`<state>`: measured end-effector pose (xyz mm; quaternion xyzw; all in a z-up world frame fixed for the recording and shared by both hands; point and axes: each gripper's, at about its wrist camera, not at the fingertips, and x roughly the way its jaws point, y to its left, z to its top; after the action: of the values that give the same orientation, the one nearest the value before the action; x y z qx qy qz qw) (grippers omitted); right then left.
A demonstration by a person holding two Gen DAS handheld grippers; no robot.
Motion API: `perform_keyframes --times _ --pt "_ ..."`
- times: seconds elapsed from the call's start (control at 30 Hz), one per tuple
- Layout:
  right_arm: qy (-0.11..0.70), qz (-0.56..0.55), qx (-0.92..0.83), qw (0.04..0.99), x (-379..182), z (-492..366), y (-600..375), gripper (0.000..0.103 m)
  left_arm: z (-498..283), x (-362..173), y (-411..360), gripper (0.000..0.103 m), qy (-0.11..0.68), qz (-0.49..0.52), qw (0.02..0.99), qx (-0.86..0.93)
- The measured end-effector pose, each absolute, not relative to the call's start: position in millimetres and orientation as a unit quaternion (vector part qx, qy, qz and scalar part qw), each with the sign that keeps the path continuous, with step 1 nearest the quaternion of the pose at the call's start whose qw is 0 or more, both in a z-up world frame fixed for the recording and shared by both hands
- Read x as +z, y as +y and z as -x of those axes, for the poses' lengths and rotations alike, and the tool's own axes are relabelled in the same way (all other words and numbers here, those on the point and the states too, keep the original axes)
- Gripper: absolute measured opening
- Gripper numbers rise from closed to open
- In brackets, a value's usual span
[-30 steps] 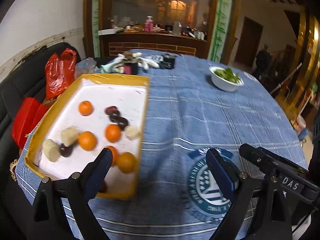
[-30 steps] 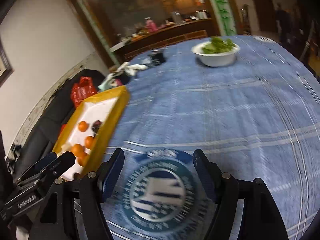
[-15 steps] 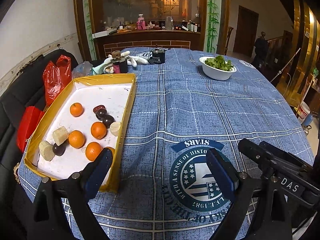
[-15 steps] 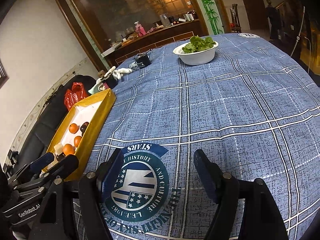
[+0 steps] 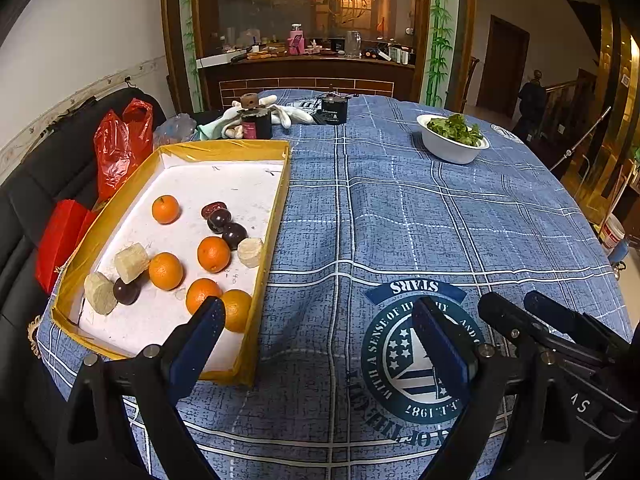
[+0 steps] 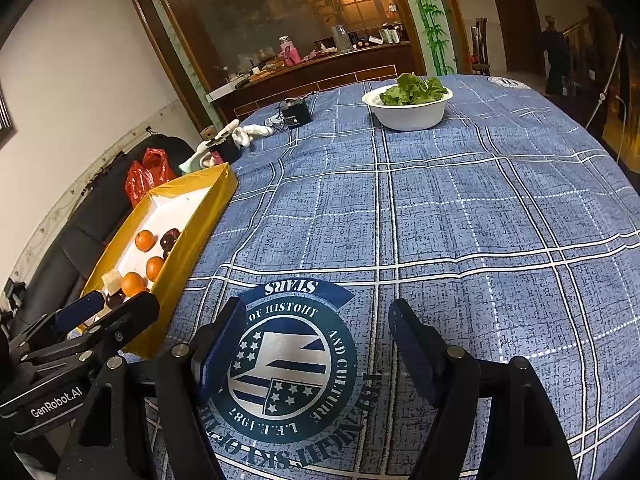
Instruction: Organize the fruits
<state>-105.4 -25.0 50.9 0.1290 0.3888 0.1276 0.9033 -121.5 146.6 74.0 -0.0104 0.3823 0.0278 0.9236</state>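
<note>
Inside the yellow-walled tray (image 5: 276, 216) at the left edge of the worktop (image 5: 440, 220) lie the fruits: six oranges (image 5: 213, 254), several dark plums (image 5: 234, 235) with one reddish date-like fruit (image 5: 211, 209) at their far end, and three pale cut chunks (image 5: 131, 256) whose kind cannot be made out. Two oranges at the tray's near right corner are partly hidden behind a blue pad of the left hand-held gripper (image 5: 316, 340), whose jaws stand wide apart with nothing between them, one over the tray and the other over a round printed emblem (image 5: 416, 360). From the right wrist view the tray's near wall hides most of the fruit; only three oranges, a plum or two and one pale chunk show. The right hand-held gripper (image 6: 316, 344) also stands with jaws apart and empty, above the same emblem, beside the left one. The worktop carries a blue checked cloth (image 6: 460, 220). At its far side stand a white bowl of leafy greens (image 6: 408, 106), a small black box (image 6: 296, 112), a dark jar (image 5: 256, 124) and white gloves (image 5: 288, 114). Red plastic bags (image 5: 120, 148) rest on a black seat (image 5: 40, 184) left of the tray. Behind is a dim room with a cluttered wooden counter (image 5: 312, 68), bamboo-painted posts (image 5: 438, 32) and a dark doorway (image 5: 502, 68); a distant figure (image 5: 532, 96) is too small to describe.
</note>
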Motion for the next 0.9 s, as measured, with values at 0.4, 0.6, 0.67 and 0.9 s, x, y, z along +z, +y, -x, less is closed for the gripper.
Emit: perform_keyframes --times 0.4,0.6,0.67,0.9 --pt "0.396 -0.115 0.123 0.903 48.2 105.3 -15.0 0.082 123.1 73.5 156.5 0.094 0.378 0.022 0.925 0.030" --pt "0.399 -0.110 0.122 0.902 47.3 105.9 -10.0 0.082 124.5 73.1 163.1 0.094 0.377 0.030 0.925 0.032" --pt "0.399 -0.106 0.122 0.902 47.3 106.1 -7.6 0.082 124.8 72.5 164.6 0.094 0.378 0.032 0.925 0.032" --pt "0.401 -0.101 0.121 0.903 46.2 106.6 -3.7 0.082 125.1 71.6 166.6 0.094 0.378 0.035 0.925 0.030"
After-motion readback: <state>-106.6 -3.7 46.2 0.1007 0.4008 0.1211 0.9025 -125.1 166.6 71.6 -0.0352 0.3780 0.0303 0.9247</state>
